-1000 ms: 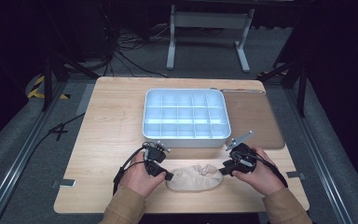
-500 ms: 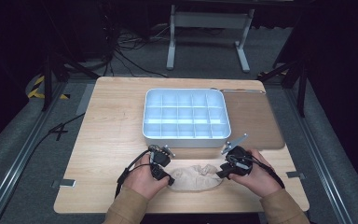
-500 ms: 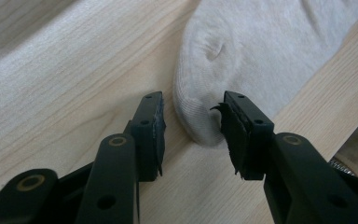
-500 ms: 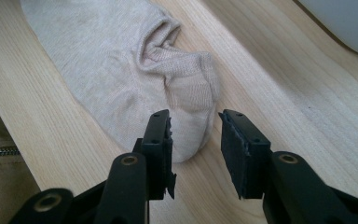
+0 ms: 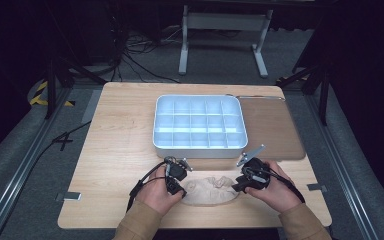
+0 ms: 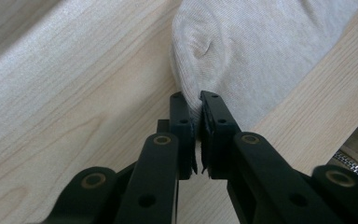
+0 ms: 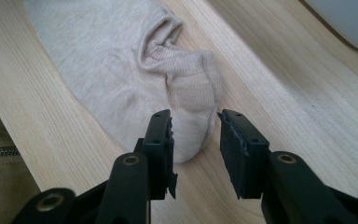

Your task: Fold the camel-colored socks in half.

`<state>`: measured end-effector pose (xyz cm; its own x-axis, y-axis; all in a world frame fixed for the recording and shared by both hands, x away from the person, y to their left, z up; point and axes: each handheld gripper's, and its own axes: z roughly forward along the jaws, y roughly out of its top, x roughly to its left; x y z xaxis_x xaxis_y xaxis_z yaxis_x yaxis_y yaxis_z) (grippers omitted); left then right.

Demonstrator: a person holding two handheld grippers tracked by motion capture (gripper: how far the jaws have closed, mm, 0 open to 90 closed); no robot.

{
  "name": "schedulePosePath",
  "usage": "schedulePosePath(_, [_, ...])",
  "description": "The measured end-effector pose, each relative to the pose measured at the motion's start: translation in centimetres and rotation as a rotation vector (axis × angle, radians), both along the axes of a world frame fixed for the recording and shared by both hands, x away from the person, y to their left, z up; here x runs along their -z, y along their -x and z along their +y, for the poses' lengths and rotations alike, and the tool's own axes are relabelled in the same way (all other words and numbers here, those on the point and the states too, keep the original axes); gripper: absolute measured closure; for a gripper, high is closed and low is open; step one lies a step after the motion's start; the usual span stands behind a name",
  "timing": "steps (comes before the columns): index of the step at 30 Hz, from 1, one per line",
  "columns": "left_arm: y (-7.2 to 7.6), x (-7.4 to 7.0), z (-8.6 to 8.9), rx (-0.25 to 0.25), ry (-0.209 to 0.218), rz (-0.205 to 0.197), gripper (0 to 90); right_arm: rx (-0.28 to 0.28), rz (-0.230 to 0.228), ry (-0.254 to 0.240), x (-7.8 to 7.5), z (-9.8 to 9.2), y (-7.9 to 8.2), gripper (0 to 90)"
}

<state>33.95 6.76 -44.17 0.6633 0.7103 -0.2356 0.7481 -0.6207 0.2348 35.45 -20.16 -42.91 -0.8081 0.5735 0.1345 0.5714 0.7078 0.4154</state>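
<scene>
— What's the room like from your seat?

— Dark floor all round, cables behind, and a pale wooden surface (image 5: 120, 150) in front of me. A white compartment tray (image 5: 199, 125) sits mid-surface, with a brown mat (image 5: 275, 125) just beside it on the right.

— And the thing you're working on?

— A beige sock (image 5: 210, 189) lies flat at the near edge, between my two hands, well short of the tray.

— Left claw?

— My left claw (image 6: 195, 122) has just been closing; it's clenched on the sock's edge, with a fold of knit pinched between the pads.

— Right claw?

— My right claw (image 7: 195, 140) stands released, jaws apart over the sock's cuffed end, and the pads aren't pressing on it. In the high view it sits at the sock's right end (image 5: 237, 186).

— Any labels or writing?

— I can read none on the sock, tray or claws.
</scene>
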Motion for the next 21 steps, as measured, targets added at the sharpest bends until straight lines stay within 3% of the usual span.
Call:
schedulePosePath(6, [-0.1, -0.8, 0.6, -0.02, -0.01, -0.019, 85.3, 0.012, -0.005, -0.036, -0.2, -0.2, 0.1, 77.5])
schedulePosePath(9, [-0.1, -1.4, 1.3, -0.037, -0.012, -0.018, 85.3, 0.001, 0.001, -0.079, -0.3, 0.0, 0.3, 85.3])
schedulePosePath(15, [0.0, -2.3, 2.5, -0.052, -0.025, -0.015, 85.3, -0.057, 0.003, -0.078, 0.9, 2.1, 1.0, 87.7])
schedulePosePath(21, [0.1, -2.6, 3.0, -0.051, -0.04, -0.005, 85.3, -0.051, -0.018, -0.081, 1.9, 3.6, 1.2, 89.8])
